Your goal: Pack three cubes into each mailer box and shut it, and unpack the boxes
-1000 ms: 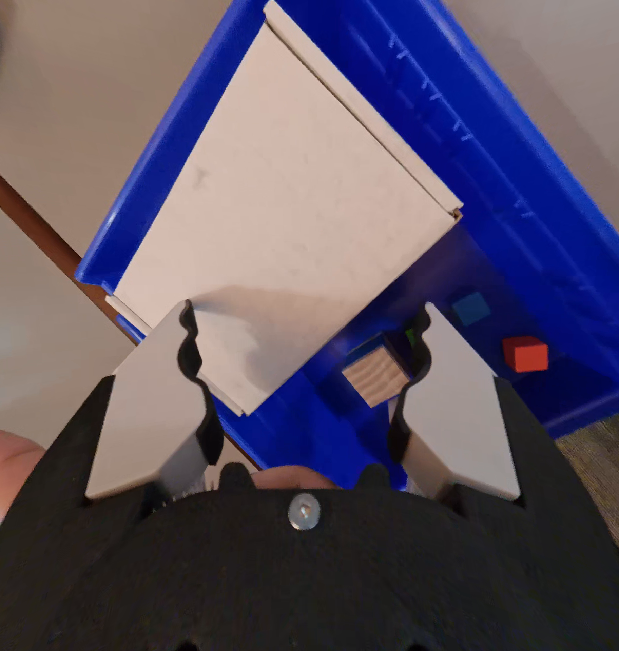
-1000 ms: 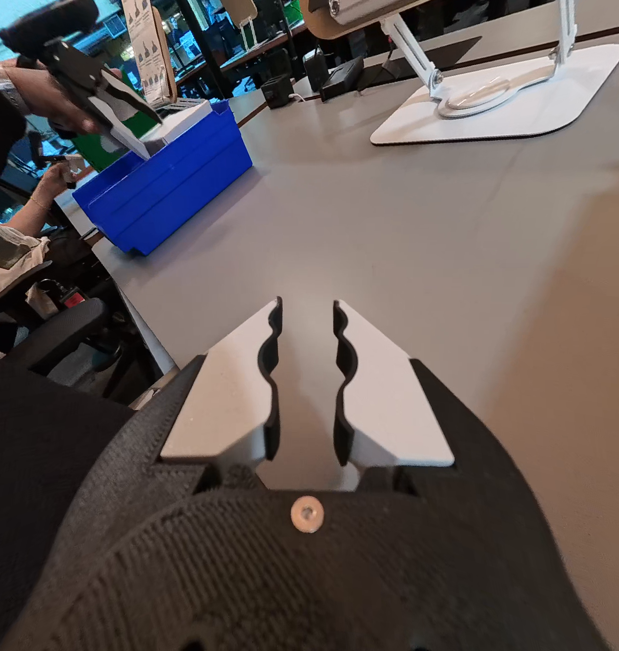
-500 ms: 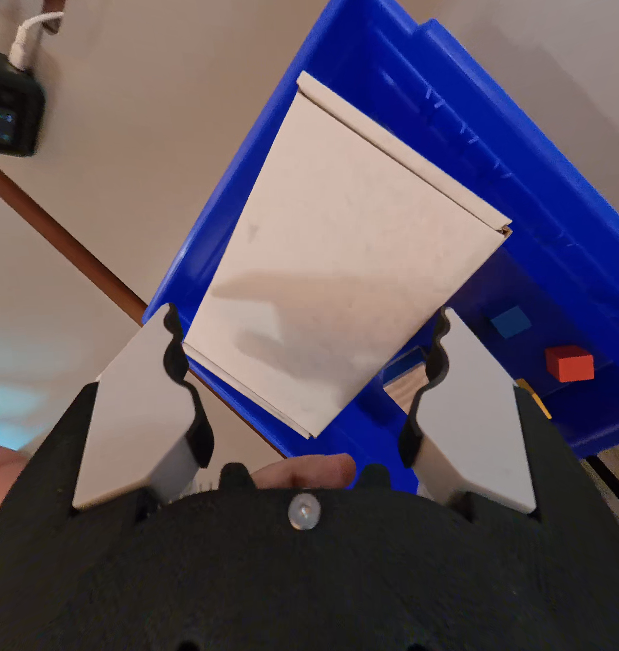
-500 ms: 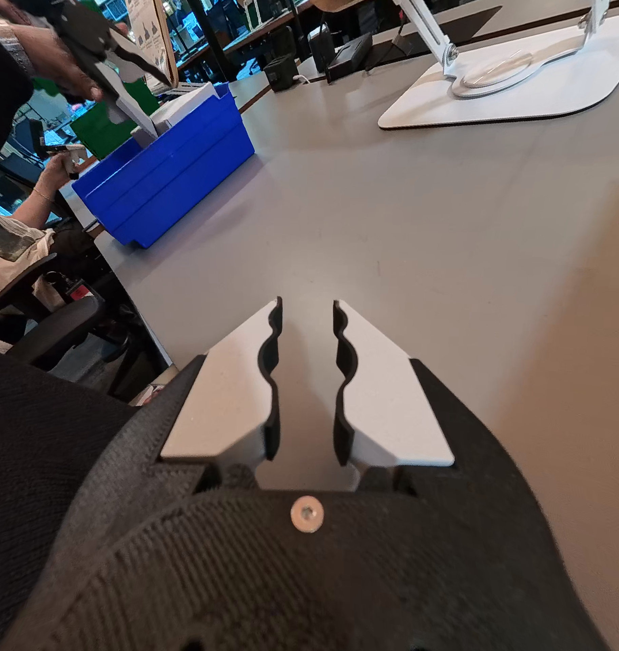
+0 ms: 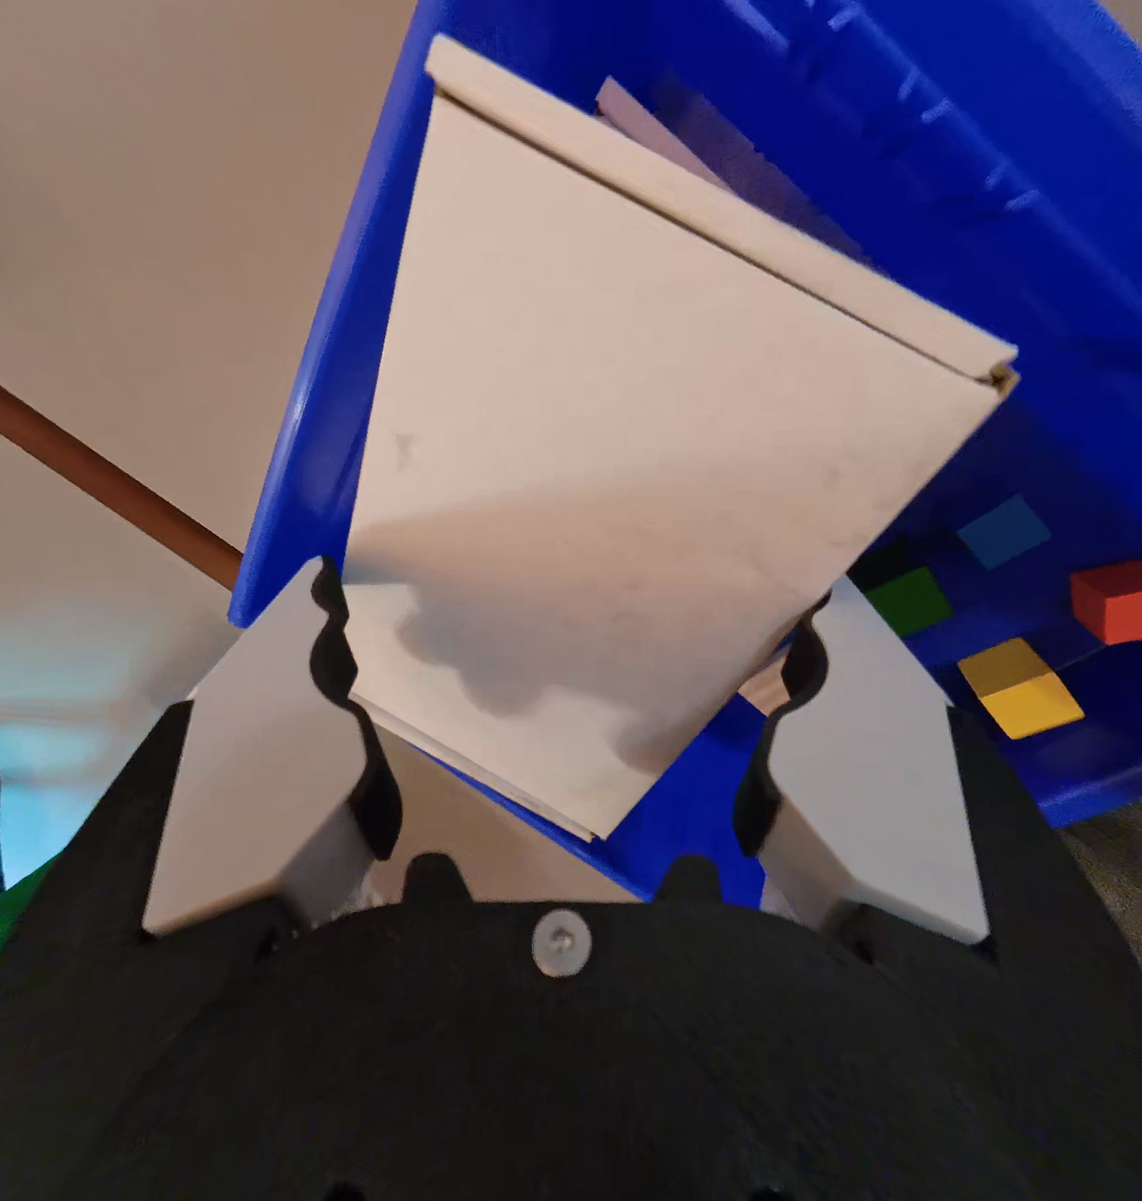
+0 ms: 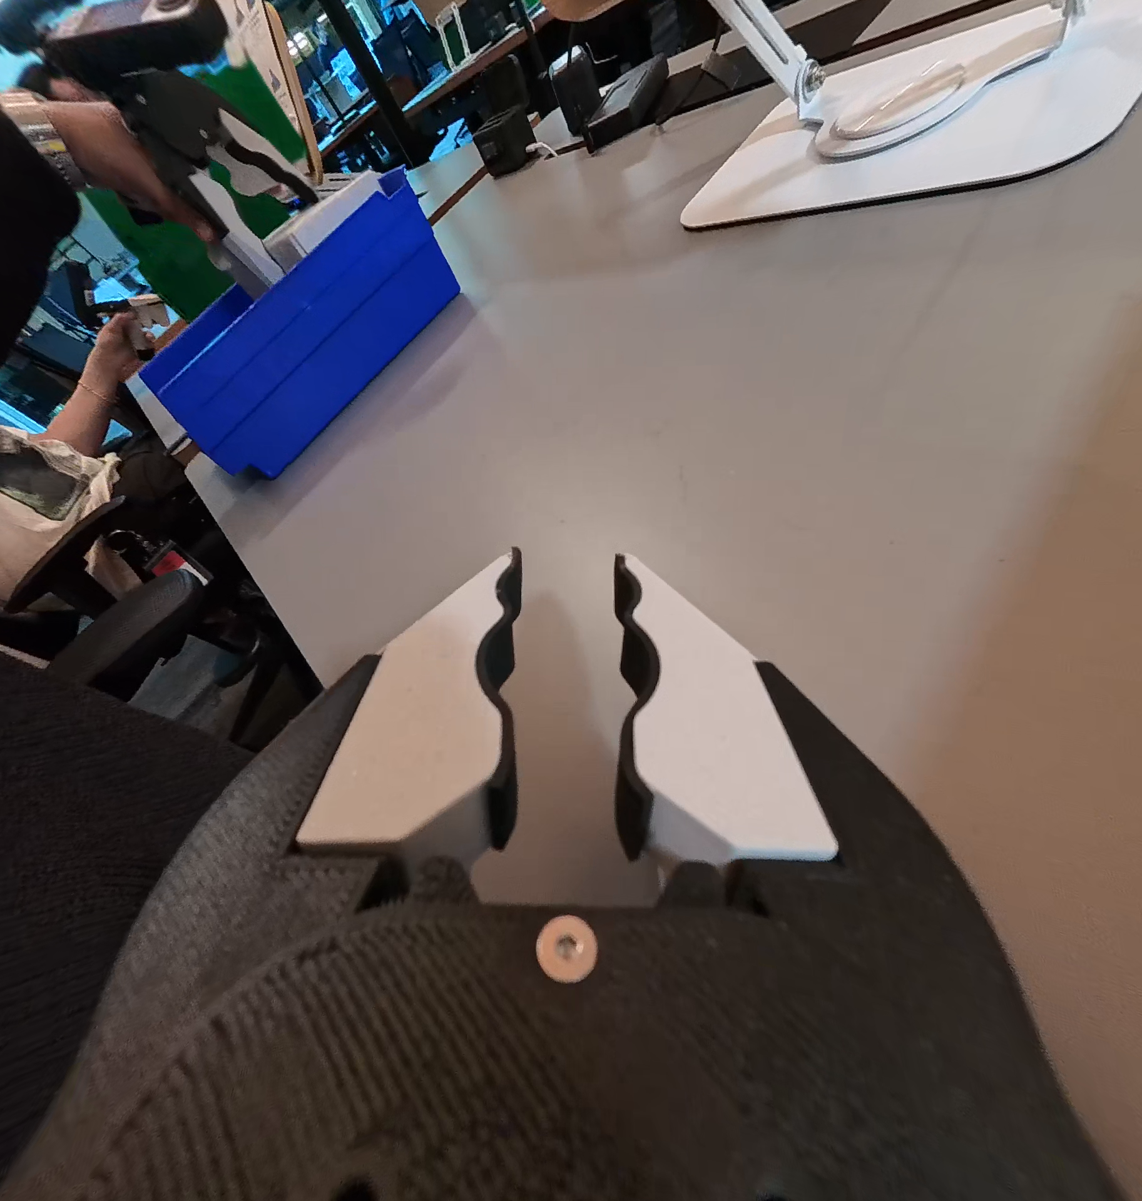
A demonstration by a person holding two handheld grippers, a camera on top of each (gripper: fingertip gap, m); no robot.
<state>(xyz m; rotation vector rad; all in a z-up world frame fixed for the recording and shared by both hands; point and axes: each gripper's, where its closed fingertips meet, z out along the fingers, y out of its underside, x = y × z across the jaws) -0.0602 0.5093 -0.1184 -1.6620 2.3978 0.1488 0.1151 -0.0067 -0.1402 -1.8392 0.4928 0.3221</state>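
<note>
Here the closed white mailer box (image 5: 626, 455), faintly scuffed, lay tilted across the blue bin's (image 5: 1036, 214) end, between the left gripper's (image 5: 568, 591) spread fingers; contact unclear. The right gripper (image 6: 567, 559) hung slightly parted, empty.

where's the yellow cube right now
In the left wrist view the yellow cube lies on the floor of the blue bin, at the right, below the red cube and right of the green cube, just beyond the white mailer box.

Mailer box (image 5: 620, 455) propped on bin (image 5: 1043, 260), cubes (image 5: 1121, 611) inside beside it; bin sits far left on surface (image 6: 782, 455), stand base (image 6: 945, 130) back right.
</note>
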